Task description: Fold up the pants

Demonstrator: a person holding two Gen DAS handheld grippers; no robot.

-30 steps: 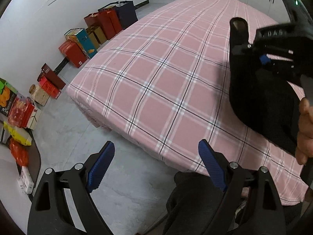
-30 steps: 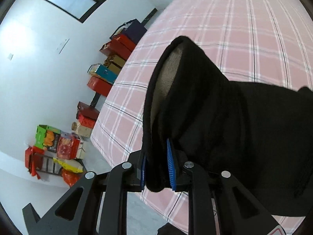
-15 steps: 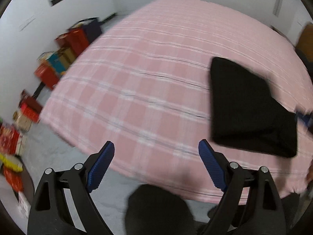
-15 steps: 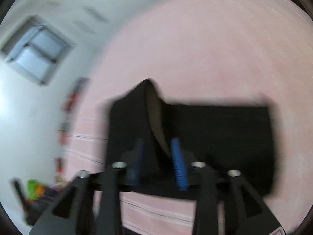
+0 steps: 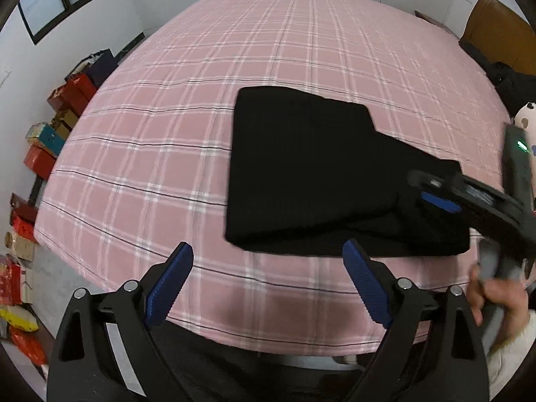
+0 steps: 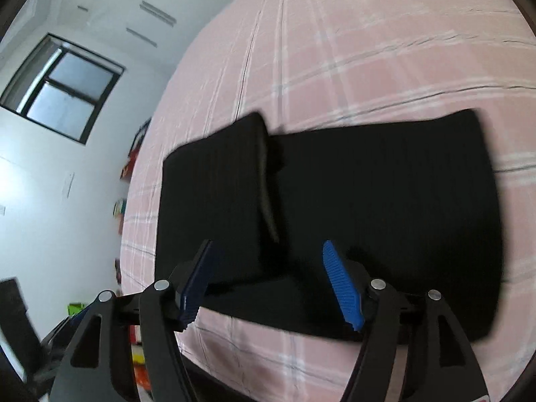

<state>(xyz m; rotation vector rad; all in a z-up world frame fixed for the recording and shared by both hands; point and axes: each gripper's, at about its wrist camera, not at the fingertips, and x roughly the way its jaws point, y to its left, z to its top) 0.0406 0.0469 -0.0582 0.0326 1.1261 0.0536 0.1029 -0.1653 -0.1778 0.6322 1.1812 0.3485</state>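
The black pants (image 5: pixel 311 167) lie folded into a compact block on the pink plaid bed (image 5: pixel 167 140), near its front edge. In the right wrist view the pants (image 6: pixel 368 201) lie flat with one folded layer on the left part. My left gripper (image 5: pixel 268 281) is open and empty, just in front of the pants' near edge. My right gripper (image 6: pixel 268 288) is open, its blue pads on either side of the pants' near edge, holding nothing. It also shows in the left wrist view (image 5: pixel 469 201) at the pants' right end.
Coloured boxes and bags (image 5: pixel 57 124) line the floor along the left wall. A brown headboard (image 5: pixel 495 37) and dark items are at the bed's far right. A window (image 6: pixel 63 87) is in the left wall.
The right gripper laid the lifted pants down onto the bed and opened, letting them go. The left gripper swung round to face the pants, still open.
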